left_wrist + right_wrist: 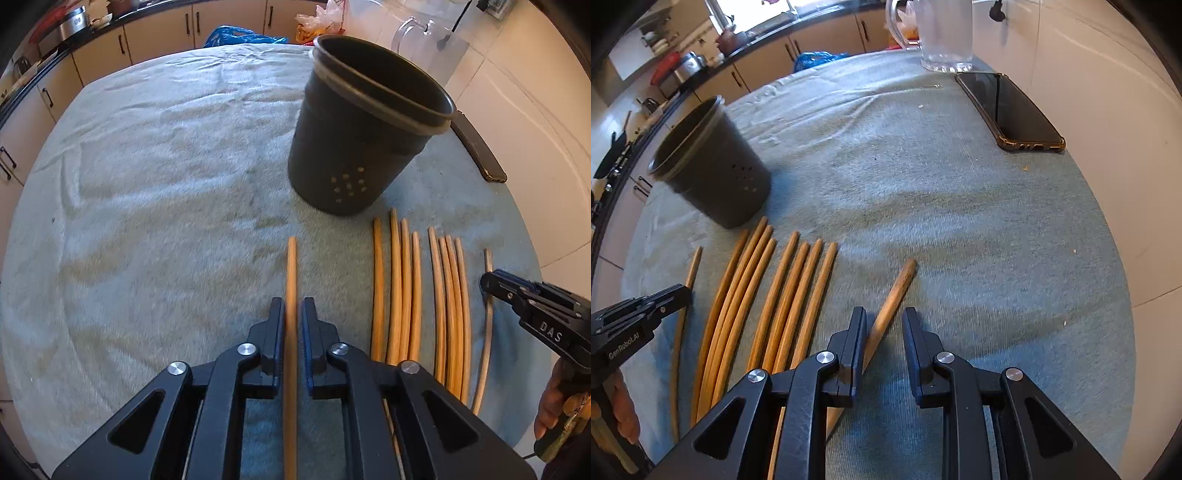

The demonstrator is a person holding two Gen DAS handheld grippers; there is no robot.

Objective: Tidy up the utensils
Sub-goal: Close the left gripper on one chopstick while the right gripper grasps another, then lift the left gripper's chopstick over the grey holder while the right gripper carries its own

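Note:
A black perforated utensil holder stands on the towel-covered table. In front of it lie several wooden chopsticks side by side. My left gripper points down over one chopstick set apart to the left. That stick runs between the fingers with a thin gap at the right pad, so the jaws are open. My right gripper straddles a slanted chopstick at the row's right end. This stick touches only the left finger, and the jaws are open.
A pale blue-green towel covers the table. A black phone lies near the right edge and a clear glass jug stands at the far edge. Kitchen cabinets and a blue bag are beyond the table.

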